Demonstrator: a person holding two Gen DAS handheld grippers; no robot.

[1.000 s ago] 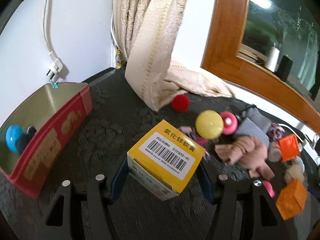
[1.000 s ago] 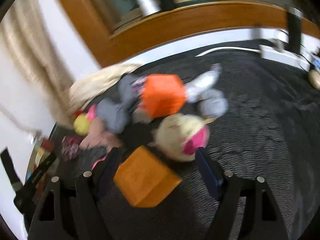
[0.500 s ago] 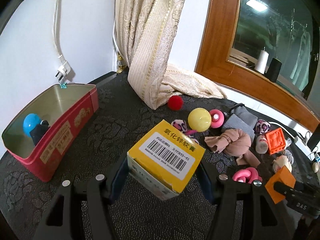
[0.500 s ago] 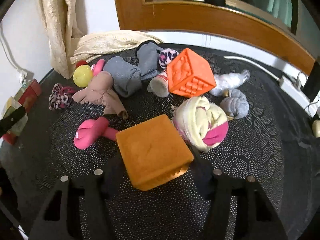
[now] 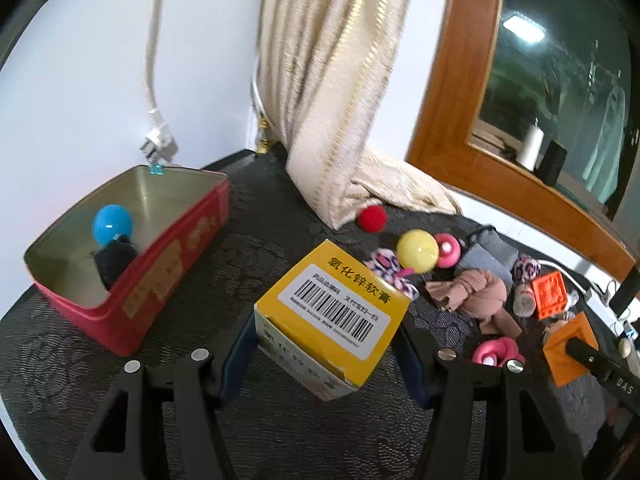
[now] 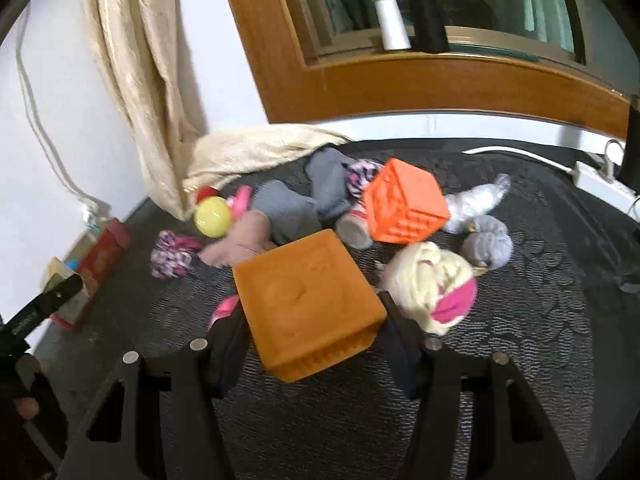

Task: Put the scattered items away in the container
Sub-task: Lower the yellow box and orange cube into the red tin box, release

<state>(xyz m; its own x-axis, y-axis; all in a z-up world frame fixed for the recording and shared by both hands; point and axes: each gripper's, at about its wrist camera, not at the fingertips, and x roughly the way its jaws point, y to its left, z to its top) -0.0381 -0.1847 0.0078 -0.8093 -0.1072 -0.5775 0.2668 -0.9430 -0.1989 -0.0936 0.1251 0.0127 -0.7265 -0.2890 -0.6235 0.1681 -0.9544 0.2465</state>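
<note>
You are working at a dark patterned tabletop (image 5: 248, 240) set against a white wall, with a cream curtain (image 5: 332, 80) hanging down onto it and a wood-framed window (image 6: 400, 80) behind. At the table's left edge sits the red rectangular tin container (image 5: 160, 272), open on top, with a blue ball (image 5: 112, 222) and a dark object (image 5: 116, 258) already inside.

Your left gripper (image 5: 326, 344) is pinching a yellow cardboard box with a barcode label (image 5: 332, 312), its pads pressed against both sides, the box raised off the table just to the right of the tin.

Your right gripper (image 6: 312, 332) is clamped on a dull orange soft cube (image 6: 304, 304), lifted clear of the cloth.

The other scattered items are on the table beyond: a brighter orange embossed cube (image 6: 404, 204), a cream-and-pink rolled sock (image 6: 436, 284), a grey bundled sock (image 6: 488, 244), a yellow ball (image 6: 212, 210), a small red pompom (image 5: 372, 218), a tan cloth bundle (image 5: 476, 292) and a pink ring-shaped toy (image 5: 496, 354), all well apart from the tin.
</note>
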